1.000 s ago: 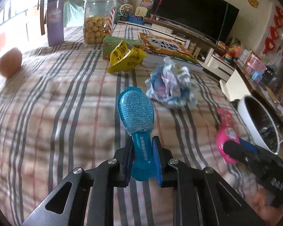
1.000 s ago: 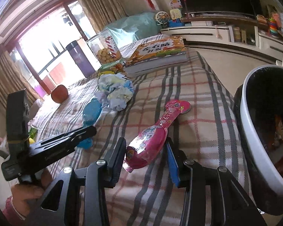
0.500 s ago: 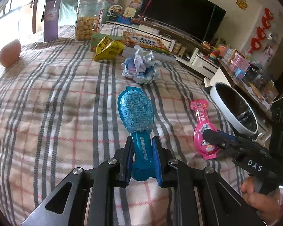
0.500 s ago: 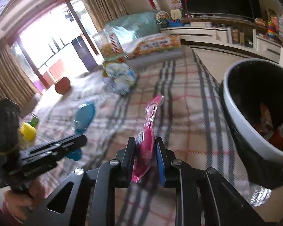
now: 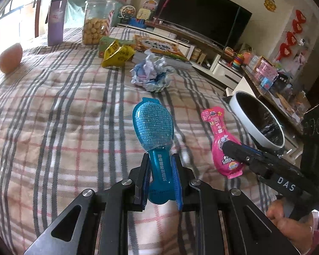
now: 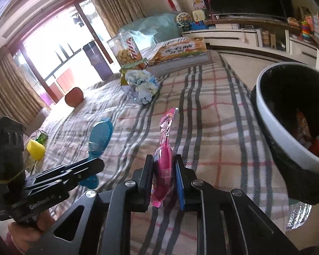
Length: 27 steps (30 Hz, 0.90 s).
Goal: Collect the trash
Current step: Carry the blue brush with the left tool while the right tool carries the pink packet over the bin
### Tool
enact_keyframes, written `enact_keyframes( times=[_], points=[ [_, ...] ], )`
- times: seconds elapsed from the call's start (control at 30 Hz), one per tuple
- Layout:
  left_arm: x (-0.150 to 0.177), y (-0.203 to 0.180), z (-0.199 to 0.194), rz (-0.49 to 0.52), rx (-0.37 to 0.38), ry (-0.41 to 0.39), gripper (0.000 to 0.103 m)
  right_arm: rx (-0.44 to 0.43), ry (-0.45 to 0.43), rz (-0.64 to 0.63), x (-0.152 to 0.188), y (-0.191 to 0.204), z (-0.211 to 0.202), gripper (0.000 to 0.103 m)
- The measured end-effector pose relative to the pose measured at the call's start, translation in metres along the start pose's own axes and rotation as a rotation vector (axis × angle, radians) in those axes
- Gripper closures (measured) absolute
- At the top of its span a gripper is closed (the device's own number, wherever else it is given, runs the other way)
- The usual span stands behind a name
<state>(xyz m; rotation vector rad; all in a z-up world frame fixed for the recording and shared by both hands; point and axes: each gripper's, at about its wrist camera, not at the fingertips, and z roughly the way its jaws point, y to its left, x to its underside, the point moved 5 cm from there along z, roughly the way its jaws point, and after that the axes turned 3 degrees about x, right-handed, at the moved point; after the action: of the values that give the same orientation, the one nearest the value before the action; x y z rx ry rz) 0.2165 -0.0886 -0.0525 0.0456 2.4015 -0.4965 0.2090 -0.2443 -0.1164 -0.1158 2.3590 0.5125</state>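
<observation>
Since 0.5 s ago I see little change. L gripper (image 5: 160,182) jaws closed on blue wrapper (image 5: 153,125); R gripper (image 6: 164,180) jaws closed on pink wrapper (image 6: 164,148), trash bin (image 6: 265,114) at right.

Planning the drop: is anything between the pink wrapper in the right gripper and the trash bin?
Nothing visible. The right gripper is shut on the pink wrapper; only bare plaid tablecloth lies between it and the trash bin at the table's right edge.

Two close wrist views along the jaws, sharing the plaid tablecloth (image 5: 53,110).
</observation>
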Motion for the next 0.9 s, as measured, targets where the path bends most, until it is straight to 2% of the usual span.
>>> enact_keyframes(
  times=[0.2,0.3,0.37,0.43,0.5,0.67,0.77,0.8,0.9],
  points=[
    [0.001,-0.016,0.003,0.030,0.025,0.009,0.085,0.011,-0.028,0.021,0.000,-0.011,-0.017,0.086],
    [0.003,-0.019,0.006,0.033,0.029,0.016,0.085,0.010,0.002,0.028,0.005,-0.014,-0.012,0.084],
    [0.004,-0.019,0.007,0.032,0.025,0.019,0.085,0.031,0.022,0.035,0.009,-0.016,-0.008,0.077],
    [0.005,-0.016,0.006,0.024,0.022,0.020,0.085,0.061,0.012,0.035,0.012,-0.019,-0.008,0.053],
    [0.005,-0.013,0.006,0.019,0.017,0.020,0.085,0.108,-0.010,0.003,0.012,-0.017,-0.011,0.047],
    [0.007,-0.011,0.006,0.008,0.018,0.022,0.085,0.179,0.004,-0.109,0.015,-0.005,-0.004,0.047],
    [0.007,-0.012,0.006,0.014,0.018,0.022,0.085,0.212,0.014,-0.147,0.024,-0.003,0.002,0.051],
    [0.007,-0.012,0.006,0.014,0.019,0.022,0.085,0.225,0.009,-0.156,0.025,-0.003,0.001,0.056],
    [0.006,-0.014,0.007,0.014,0.025,0.024,0.085,0.189,-0.001,-0.131,0.023,-0.005,-0.003,0.056]
  ],
)
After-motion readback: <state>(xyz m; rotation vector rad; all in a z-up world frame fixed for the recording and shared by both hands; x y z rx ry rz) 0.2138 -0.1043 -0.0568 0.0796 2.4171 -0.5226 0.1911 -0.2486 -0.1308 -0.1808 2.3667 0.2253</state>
